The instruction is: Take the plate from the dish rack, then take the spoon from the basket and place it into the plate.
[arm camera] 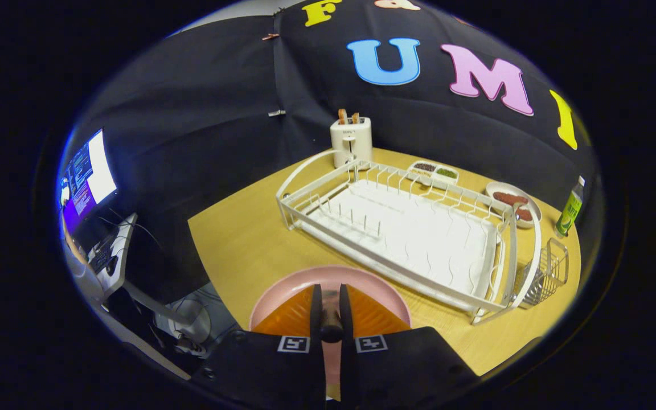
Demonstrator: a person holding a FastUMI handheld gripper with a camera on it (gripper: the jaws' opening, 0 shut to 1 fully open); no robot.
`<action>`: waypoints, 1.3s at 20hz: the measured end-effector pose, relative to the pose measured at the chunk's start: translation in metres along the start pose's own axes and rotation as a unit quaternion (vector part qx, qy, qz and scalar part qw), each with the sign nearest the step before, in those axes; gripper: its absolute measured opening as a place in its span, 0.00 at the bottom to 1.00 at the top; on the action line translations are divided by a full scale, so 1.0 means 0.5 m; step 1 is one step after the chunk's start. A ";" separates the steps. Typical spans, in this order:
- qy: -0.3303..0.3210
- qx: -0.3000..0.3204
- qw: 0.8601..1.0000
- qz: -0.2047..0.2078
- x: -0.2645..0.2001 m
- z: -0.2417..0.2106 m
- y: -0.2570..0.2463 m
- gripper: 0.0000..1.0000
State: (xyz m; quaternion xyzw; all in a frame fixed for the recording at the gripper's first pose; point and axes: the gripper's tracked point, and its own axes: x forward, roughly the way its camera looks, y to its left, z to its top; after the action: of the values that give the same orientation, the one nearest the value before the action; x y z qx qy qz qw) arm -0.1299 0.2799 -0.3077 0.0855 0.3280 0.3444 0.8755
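The gripper (331,310) pinches a dark-handled utensil (bowl hidden) above the round pink plate (282,287), near the white wire dish rack (396,228).

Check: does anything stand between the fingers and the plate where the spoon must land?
Nothing visible does. The fingers pinch a dark slim object, probably the spoon, right over the round pink plate lying on the wooden table.

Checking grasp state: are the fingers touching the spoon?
Touching. In the gripper view both fingers are closed on the spoon handle, held over the pink plate.
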 end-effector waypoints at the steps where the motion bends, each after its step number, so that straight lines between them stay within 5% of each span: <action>1: 0.013 0.007 1.000 0.005 -0.003 -0.027 -0.004 0.14; 9: 0.066 -0.009 0.998 -0.011 0.017 -0.125 -0.054 0.15; 19: 0.071 -0.012 0.997 -0.013 -0.011 -0.110 -0.059 0.31; 26: 0.036 -0.009 0.999 -0.013 -0.031 -0.047 -0.050 0.64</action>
State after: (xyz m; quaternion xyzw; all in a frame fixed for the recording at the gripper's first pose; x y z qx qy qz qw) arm -0.1397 0.2493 -0.3273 0.0610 0.3574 0.3388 0.8682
